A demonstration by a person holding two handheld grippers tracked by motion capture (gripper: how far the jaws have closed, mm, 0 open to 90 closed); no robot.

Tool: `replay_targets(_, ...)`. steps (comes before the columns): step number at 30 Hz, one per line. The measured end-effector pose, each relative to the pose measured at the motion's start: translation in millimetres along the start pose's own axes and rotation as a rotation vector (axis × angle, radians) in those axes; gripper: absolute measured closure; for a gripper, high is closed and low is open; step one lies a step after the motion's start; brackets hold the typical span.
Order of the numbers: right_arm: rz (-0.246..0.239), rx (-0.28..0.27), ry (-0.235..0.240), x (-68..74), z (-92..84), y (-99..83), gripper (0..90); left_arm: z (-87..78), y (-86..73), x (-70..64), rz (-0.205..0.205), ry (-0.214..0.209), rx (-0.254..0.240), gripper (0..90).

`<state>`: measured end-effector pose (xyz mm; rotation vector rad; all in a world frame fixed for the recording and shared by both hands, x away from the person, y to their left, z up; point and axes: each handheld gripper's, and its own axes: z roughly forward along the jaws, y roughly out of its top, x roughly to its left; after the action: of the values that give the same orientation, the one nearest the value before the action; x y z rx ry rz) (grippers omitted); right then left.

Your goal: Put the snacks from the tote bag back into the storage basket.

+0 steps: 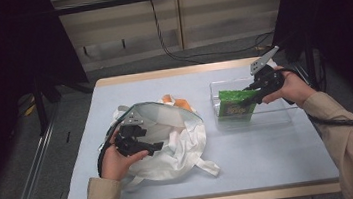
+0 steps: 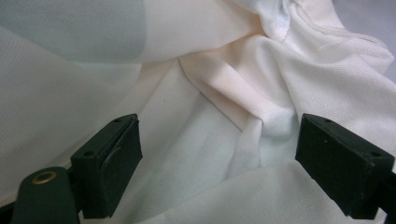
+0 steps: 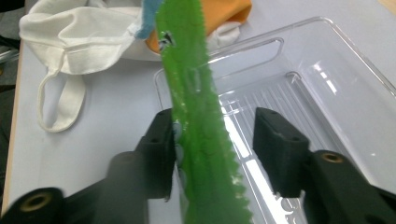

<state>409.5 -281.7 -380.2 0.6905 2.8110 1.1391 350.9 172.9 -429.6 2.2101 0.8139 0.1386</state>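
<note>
While we scan from the left: our left gripper [image 1: 135,134] rests on the white cloth tote bag [image 1: 180,149] on the pale blue desk [image 1: 272,159].
Left fingers: spread apart, clasping nothing, cloth folds between them.
Middle: orange item [image 1: 177,102] pokes out behind the bag.
Right gripper [image 1: 259,90]: over the clear plastic tray [image 1: 267,114].
Right fingers: released, no earlier frames to compare.
Green snack packet [image 3: 196,116]: stands in the tray, long axis running away from us, touching one finger [image 3: 159,149], clear of the other.
</note>
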Motion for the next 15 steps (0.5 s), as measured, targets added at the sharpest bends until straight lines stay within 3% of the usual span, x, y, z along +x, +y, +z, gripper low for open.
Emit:
replay_targets(7,0.069,0.024,-0.023,3.6,-3.5,-2.3,30.6,1.9,4.0,-1.9,0.008,-0.006,-0.007,13.8)
replay_targets(15,0.075,0.021,-0.043,12.4,-11.1,-7.9,25.6,4.9,6.5,-5.5,0.016,-0.006,0.004,13.7)
